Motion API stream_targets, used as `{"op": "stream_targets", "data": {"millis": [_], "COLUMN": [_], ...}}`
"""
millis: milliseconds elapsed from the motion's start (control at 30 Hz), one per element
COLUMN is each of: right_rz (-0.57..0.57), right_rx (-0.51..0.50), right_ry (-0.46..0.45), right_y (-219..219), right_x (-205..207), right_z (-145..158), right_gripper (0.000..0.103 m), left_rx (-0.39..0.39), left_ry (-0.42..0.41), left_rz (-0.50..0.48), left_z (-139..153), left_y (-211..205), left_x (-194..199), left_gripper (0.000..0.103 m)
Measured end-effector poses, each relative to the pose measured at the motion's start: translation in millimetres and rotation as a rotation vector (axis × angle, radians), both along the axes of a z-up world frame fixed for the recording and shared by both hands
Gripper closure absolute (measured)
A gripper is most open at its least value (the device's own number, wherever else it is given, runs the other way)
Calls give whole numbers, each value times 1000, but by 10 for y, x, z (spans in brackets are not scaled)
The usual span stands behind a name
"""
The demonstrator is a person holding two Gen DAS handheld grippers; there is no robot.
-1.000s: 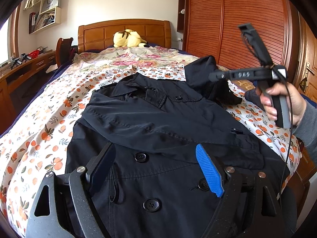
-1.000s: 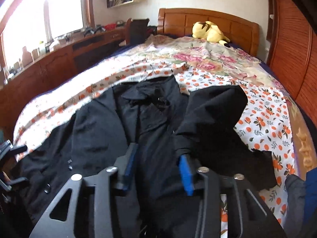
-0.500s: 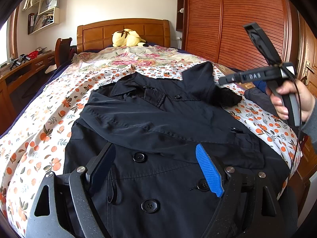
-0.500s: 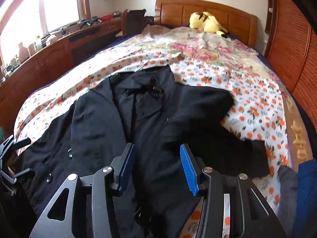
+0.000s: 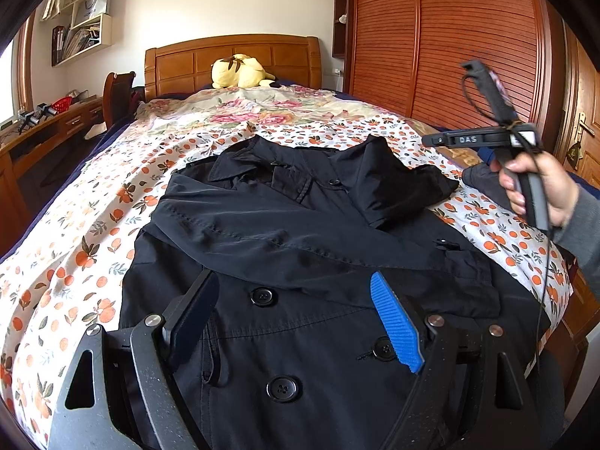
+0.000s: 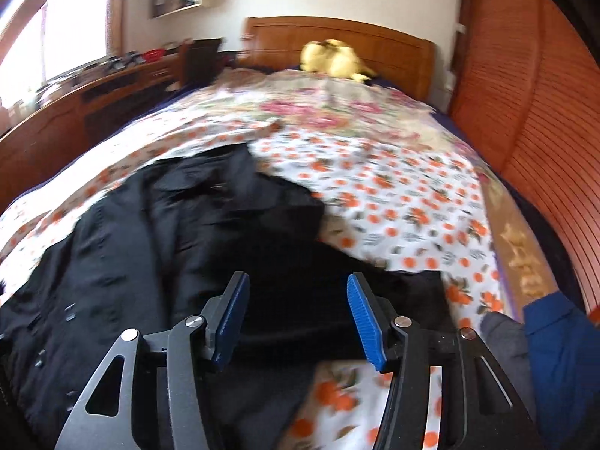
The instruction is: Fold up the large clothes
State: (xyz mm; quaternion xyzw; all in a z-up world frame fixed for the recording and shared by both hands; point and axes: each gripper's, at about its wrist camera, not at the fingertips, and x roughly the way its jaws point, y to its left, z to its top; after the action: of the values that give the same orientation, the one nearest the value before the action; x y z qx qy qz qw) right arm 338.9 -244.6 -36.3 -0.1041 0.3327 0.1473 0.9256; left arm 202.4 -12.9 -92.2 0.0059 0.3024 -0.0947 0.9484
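Note:
A black double-breasted coat (image 5: 300, 247) lies front up on the flowered bedspread (image 5: 93, 232). One sleeve is folded across its chest. The other sleeve (image 5: 397, 183) lies bunched by the collar on the right side. My left gripper (image 5: 296, 292) hovers open over the coat's buttoned lower front, with nothing between its fingers. My right gripper (image 6: 296, 281) is over that bunched sleeve (image 6: 285, 262) in a blurred view. Its jaws are opening and the pads press on nothing. A hand (image 5: 536, 183) holds its handle at the bed's right edge.
A yellow plush toy (image 5: 240, 71) rests against the wooden headboard (image 5: 232, 56). Slatted wardrobe doors (image 5: 450, 45) run along the right side. A desk (image 5: 45, 127) and a chair (image 5: 118, 90) stand on the left. Grey and blue clothes (image 6: 543, 345) lie at the bed's right edge.
The right gripper let go of the raised sleeve, which dropped onto the coat. That gripper pulled back to the right and its jaws widened. The left gripper stayed put.

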Motion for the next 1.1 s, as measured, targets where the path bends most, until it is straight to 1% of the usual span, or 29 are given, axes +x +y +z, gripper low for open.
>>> {"op": "stream_targets", "data": {"millis": [67, 167, 267, 400, 500, 533, 600, 700, 767, 833, 867, 900, 1033, 1100], "right_rz": [-58, -129, -189, -249, -276, -279, -281, -286, -255, -209, -200, -192, -161, -148], "right_rx": [-8, -17, -32, -59, -75, -76, -56, -53, -74, -82, -91, -96, -118, -114], "right_ry": [14, 68, 120, 188, 239, 250, 244, 246, 239, 237, 231, 221, 160, 116], "right_y": [-149, -342, -463, -504, -597, -600, -627, -596, -539, -533, -513, -530, -493, -462], "right_x": [181, 428, 607, 843, 999, 1025, 1058, 1058, 1051, 1021, 1001, 943, 699, 565], "right_z": [-109, -326, -554, -808, -976, -1034, -1093, -1107, -1119, -1137, -1123, -1110, -939, -764], "right_gripper": [45, 45, 45, 45, 44, 41, 39, 39, 47, 70, 77, 87, 96, 96], "left_rx": [1, 0, 0, 3, 6, 7, 7, 9, 5, 7, 7, 6, -5, -14], "left_ry": [1, 1, 1, 6, 8, 9, 11, 11, 11, 8, 7, 5, -5, -14], "left_rz": [0, 0, -1, -2, -2, -2, -2, -2, -3, -3, -3, -3, -2, -3], "left_z": [2, 9, 9, 2, -6, -9, -10, -13, -10, -9, -8, -4, 28, 56], "left_y": [2, 6, 12, 8, 1, 2, 2, -4, -2, -4, -1, 5, 42, 58], "left_x": [2, -4, -2, 12, 17, 17, 23, 28, 25, 22, 17, 14, -16, -44], "left_gripper": [19, 19, 19, 19, 19, 19, 19, 19, 19, 19, 19, 19, 19, 19]}}
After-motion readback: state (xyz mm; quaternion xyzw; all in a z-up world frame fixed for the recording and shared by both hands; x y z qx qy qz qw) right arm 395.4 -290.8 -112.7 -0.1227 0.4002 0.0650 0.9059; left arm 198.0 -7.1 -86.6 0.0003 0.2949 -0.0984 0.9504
